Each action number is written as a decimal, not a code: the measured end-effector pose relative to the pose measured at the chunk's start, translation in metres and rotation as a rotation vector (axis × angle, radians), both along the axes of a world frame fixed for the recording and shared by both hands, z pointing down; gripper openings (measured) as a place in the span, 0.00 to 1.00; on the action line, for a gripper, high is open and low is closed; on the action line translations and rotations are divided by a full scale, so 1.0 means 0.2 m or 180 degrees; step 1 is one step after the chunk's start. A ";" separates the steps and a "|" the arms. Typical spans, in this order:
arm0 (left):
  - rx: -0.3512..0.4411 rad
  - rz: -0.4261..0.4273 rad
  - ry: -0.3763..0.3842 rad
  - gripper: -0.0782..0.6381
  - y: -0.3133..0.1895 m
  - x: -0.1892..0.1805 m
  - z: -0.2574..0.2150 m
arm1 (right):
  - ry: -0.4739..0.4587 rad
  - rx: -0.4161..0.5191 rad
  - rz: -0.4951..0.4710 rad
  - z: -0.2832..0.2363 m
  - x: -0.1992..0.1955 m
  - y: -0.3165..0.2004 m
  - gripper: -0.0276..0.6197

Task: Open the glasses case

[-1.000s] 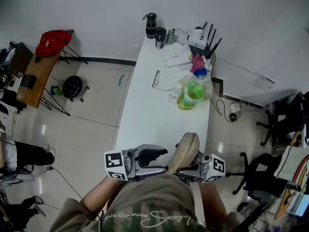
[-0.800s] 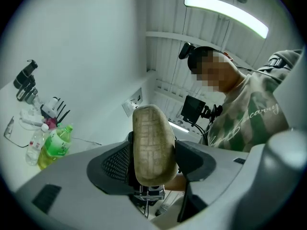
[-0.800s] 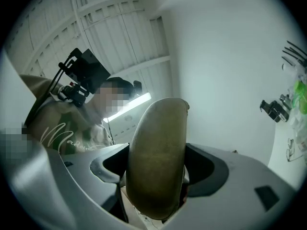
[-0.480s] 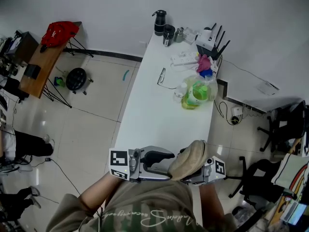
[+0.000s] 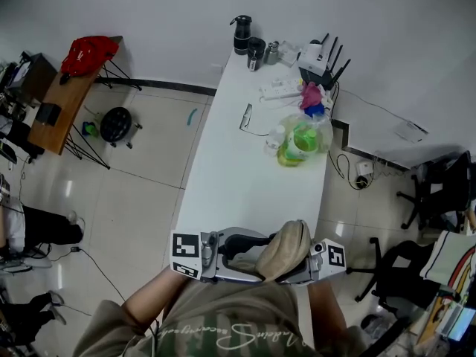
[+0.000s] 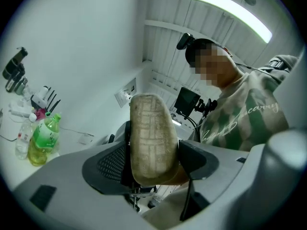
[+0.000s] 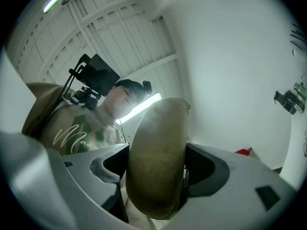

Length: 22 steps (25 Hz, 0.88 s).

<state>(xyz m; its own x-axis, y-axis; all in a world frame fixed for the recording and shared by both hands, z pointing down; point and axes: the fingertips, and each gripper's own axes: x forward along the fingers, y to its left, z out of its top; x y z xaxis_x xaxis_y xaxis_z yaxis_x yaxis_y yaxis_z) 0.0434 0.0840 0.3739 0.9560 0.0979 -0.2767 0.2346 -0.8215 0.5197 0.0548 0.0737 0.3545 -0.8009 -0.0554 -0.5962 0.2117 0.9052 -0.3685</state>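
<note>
Tan fabric case, tilted upward over the near end of the table, lies between two facing tongs. Left tongs: the jaws have just been opening and stand wide apart, with the case's checked end between them. Right tongs: the jaws are closed on the case's other end, gripping it

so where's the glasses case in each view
head view: glasses case low centre, by the near end of the table.
left gripper view: glasses case dead centre, upright, woven face showing.
right gripper view: glasses case centre, plain rounded side showing.
shared landmark: the person's shirt with script lettering, also at right and at left.
</note>
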 end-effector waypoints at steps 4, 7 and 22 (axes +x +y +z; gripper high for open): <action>0.0009 0.0069 -0.0062 0.59 0.02 0.01 0.02 | 0.0111 0.0039 -0.0034 0.01 0.00 0.02 0.58; 0.0010 0.0130 -0.0107 0.59 0.03 0.02 0.03 | 0.0239 0.0016 -0.0067 0.04 -0.03 0.02 0.58; -0.0179 0.0121 -0.0129 0.59 0.02 0.01 0.08 | 0.0338 -0.0129 -0.0173 0.11 -0.07 0.02 0.58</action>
<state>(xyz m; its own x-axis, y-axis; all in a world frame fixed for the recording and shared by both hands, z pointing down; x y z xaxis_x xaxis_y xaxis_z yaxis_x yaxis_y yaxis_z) 0.0450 0.0880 0.3889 0.9624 0.1197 -0.2438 0.2428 -0.7816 0.5746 0.0416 0.0769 0.3756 -0.8620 -0.0326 -0.5059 0.2178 0.8773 -0.4276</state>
